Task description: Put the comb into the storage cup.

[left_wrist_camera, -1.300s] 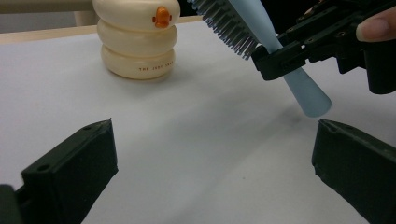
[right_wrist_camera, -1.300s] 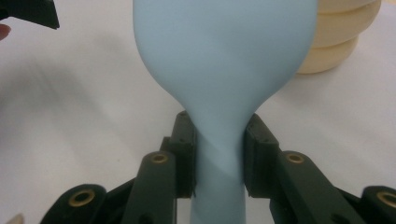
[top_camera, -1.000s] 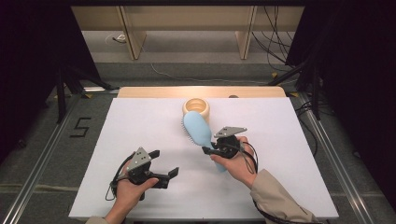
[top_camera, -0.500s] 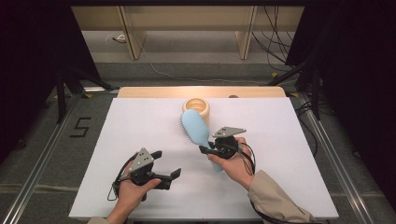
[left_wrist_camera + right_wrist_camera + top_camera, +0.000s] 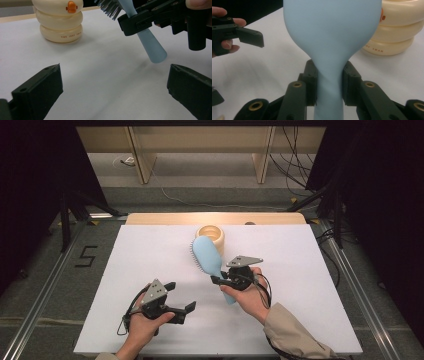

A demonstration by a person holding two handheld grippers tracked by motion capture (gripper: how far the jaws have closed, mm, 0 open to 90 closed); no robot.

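Right hand-held gripper (image 5: 218, 281) was pinching the pale blue plastic hairbrush (image 5: 207, 257) at the narrow neck where the handle (image 5: 151, 44) met the head. The right gripper view showed both black pads pressed flat against either side of the neck (image 5: 329, 82), no gap visible.

Brush was held off the white surface (image 5: 320, 270): the left gripper view showed the handle's rounded end hanging clear above the sheet, handle slanting down toward the near side, bristles (image 5: 109, 8) up top and facing the left side. In the high view the brush head pointed away from the person, toward the far edge, with the bristle fringe showing along its left edge.

Just beyond the brush head sat a cream-coloured ringed plastic container (image 5: 210, 234) with an orange beak-like stud (image 5: 71, 7) on its side, standing upright near the far middle of the surface. Brush head looked very close to it in the high view; couldn't tell if they touched.

Left hand-held gripper (image 5: 180, 299) was spread wide, nothing between the jaws. It was held low over the near left part of the surface, well apart from the brush, pointed toward the container and the handle end.

Right sleeve (image 5: 295, 337) was beige.
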